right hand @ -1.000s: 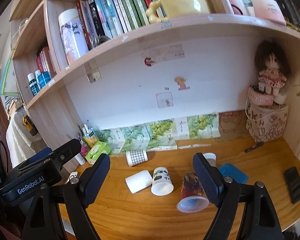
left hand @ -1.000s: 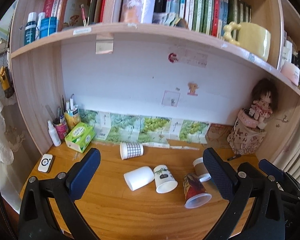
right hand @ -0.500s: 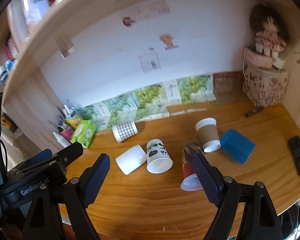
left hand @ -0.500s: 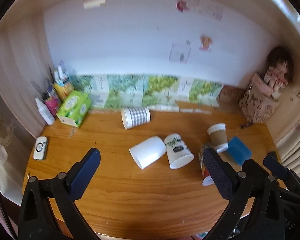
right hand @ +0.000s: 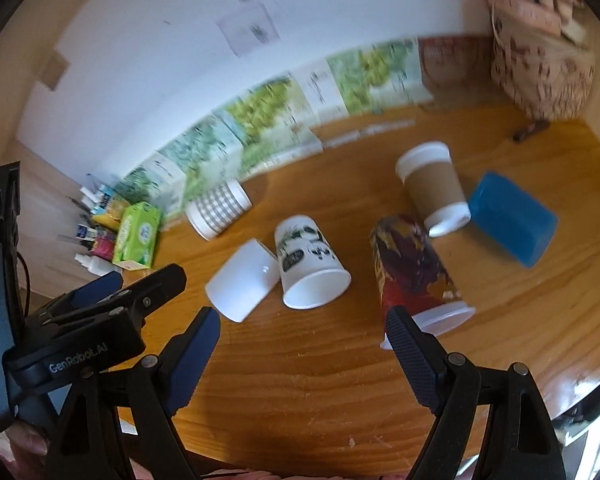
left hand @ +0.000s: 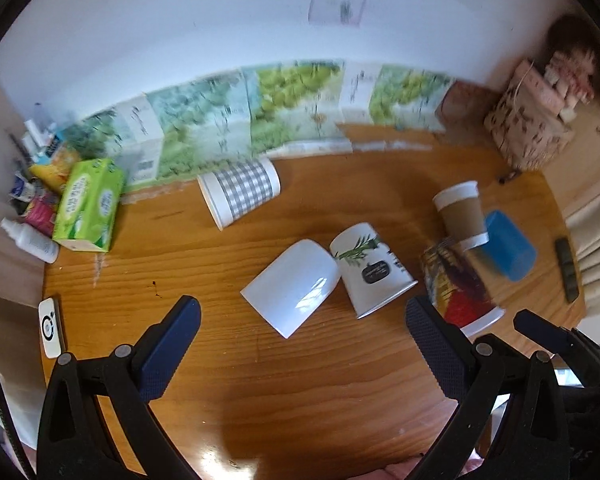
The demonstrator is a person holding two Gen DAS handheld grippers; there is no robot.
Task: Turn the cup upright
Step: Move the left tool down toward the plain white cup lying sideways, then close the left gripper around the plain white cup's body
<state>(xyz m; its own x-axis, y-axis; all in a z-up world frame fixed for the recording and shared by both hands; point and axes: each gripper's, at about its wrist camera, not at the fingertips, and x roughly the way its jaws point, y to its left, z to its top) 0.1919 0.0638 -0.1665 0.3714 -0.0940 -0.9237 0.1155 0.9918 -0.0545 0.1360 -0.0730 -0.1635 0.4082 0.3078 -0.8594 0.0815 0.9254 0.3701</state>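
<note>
Left wrist view: we see our left claw [left hand: 302, 320] spread wide and holding nothing at the lower centre, above the wooden worktop [left hand: 300, 400], with the white cup [left hand: 294, 290] lying on its side just above it, touching the leaf-print cup [left hand: 370, 270], and the gingham cup [left hand: 240, 192] tipped over further up. Right wrist view: we see our right claw [right hand: 304, 332] likewise wide and empty at the bottom, with the red patterned cup [right hand: 414, 276] on its side by its right finger and the brown-sleeved cup [right hand: 434, 190] and blue cup [right hand: 512, 218] down at the right.
</note>
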